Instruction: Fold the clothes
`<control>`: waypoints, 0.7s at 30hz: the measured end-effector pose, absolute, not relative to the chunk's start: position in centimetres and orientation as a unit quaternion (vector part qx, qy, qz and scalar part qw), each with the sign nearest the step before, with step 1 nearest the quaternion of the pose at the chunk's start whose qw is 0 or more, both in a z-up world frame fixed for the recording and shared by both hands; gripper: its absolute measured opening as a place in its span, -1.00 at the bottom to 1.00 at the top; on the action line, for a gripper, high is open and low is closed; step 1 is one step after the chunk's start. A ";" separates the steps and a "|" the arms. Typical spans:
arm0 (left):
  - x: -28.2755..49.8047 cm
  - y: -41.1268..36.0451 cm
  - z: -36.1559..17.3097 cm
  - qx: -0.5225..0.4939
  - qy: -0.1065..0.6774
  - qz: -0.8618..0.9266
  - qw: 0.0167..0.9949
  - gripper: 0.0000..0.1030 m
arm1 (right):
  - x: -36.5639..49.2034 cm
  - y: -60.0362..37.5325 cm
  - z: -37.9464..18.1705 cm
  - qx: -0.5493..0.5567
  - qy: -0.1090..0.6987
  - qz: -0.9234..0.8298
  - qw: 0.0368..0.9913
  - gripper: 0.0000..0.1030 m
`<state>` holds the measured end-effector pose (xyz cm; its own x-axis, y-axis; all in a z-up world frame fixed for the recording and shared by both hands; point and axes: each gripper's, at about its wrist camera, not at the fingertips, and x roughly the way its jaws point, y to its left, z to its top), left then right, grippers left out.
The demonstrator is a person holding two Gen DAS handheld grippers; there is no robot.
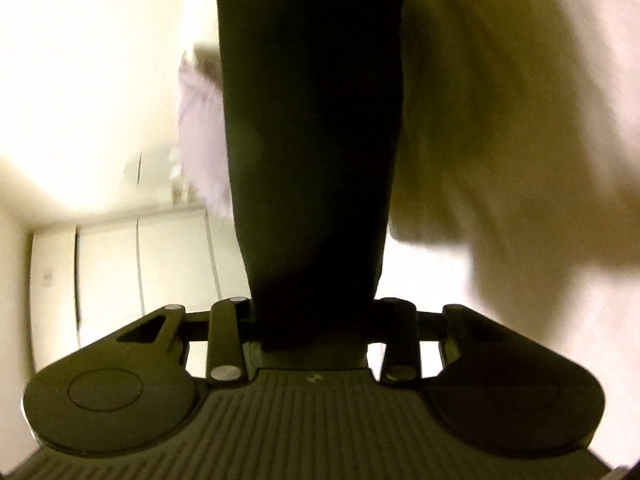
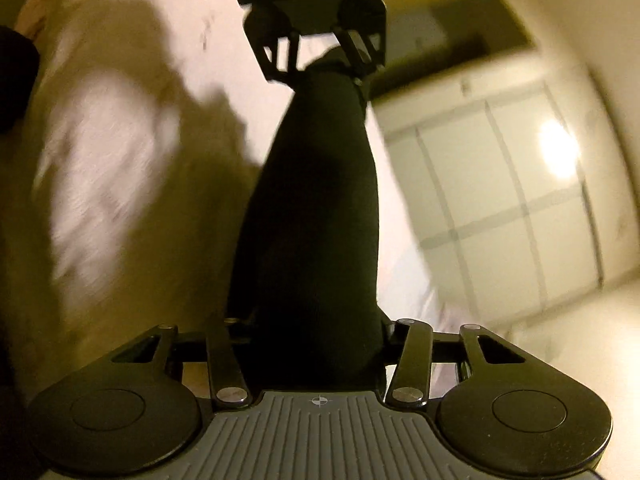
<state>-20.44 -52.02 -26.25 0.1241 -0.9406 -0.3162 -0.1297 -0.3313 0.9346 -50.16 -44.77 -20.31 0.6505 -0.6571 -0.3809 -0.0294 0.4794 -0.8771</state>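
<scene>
Both tongs, left tongs (image 1: 312,312) and right tongs (image 2: 308,320), clamp one dark garment (image 2: 316,200) stretched toward twelve o'clock; uneven pulling could slip an end free.

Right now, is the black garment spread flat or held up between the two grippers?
Held up: the black garment stretches taut from the right gripper to the left gripper, above the pale bedding.
</scene>
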 end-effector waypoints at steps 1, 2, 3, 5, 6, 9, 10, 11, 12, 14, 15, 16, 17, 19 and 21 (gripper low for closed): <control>-19.7 -50.2 -26.1 0.646 -0.403 -0.500 0.412 -0.34 | -49.5 -44.6 -20.5 -0.482 0.351 -0.185 0.781 -0.09; -19.3 -48.4 -26.5 0.657 -0.380 -0.496 0.423 -0.34 | -48.7 -44.2 -20.9 -0.489 0.344 -0.167 0.784 -0.09; -19.1 -46.5 -27.3 0.666 -0.356 -0.497 0.427 -0.33 | -48.0 -43.8 -21.5 -0.495 0.338 -0.148 0.787 -0.09; -18.8 -42.9 -28.9 0.681 -0.309 -0.503 0.433 -0.30 | -46.8 -43.0 -23.2 -0.490 0.343 -0.113 0.793 -0.08; -18.9 -41.5 -30.1 0.683 -0.292 -0.512 0.431 -0.28 | -46.4 -42.7 -24.0 -0.488 0.351 -0.098 0.793 -0.08; -19.6 -39.3 -32.5 0.674 -0.283 -0.516 0.446 -0.22 | -46.9 -41.7 -26.3 -0.488 0.377 -0.073 0.784 -0.03; -19.8 -38.9 -32.4 0.672 -0.280 -0.518 0.449 -0.20 | -47.3 -41.5 -26.5 -0.481 0.384 -0.073 0.784 0.00; -19.9 -38.5 -32.2 0.670 -0.277 -0.520 0.451 -0.15 | -47.7 -41.3 -26.6 -0.479 0.388 -0.079 0.783 0.02; -20.0 -38.1 -32.0 0.667 -0.274 -0.523 0.454 -0.08 | -48.1 -40.9 -26.6 -0.480 0.390 -0.087 0.781 0.04; -20.1 -37.2 -31.4 0.663 -0.264 -0.529 0.459 -0.05 | -48.8 -40.5 -26.4 -0.472 0.396 -0.098 0.782 0.12; -19.7 -36.7 -30.7 0.662 -0.250 -0.537 0.459 -0.04 | -49.0 -40.4 -26.1 -0.462 0.401 -0.104 0.784 0.15; -19.3 -36.1 -30.0 0.661 -0.237 -0.544 0.460 -0.04 | -49.5 -40.4 -25.5 -0.448 0.407 -0.110 0.788 0.17; -18.9 -35.5 -29.3 0.659 -0.223 -0.551 0.460 -0.04 | -50.0 -40.4 -24.9 -0.434 0.413 -0.115 0.792 0.18; -17.9 -34.6 -27.2 0.646 -0.180 -0.570 0.475 -0.05 | -51.3 -40.2 -24.0 -0.403 0.428 -0.135 0.798 0.19; -16.8 -33.8 -24.7 0.625 -0.130 -0.589 0.495 -0.07 | -53.1 -40.4 -22.9 -0.369 0.428 -0.165 0.808 0.18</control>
<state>-16.76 -33.82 -24.67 0.2730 -0.7453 -0.6083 0.4212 -0.4759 0.7721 -53.08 -40.45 -22.90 0.5792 -0.5827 -0.5700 -0.0493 0.6729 -0.7381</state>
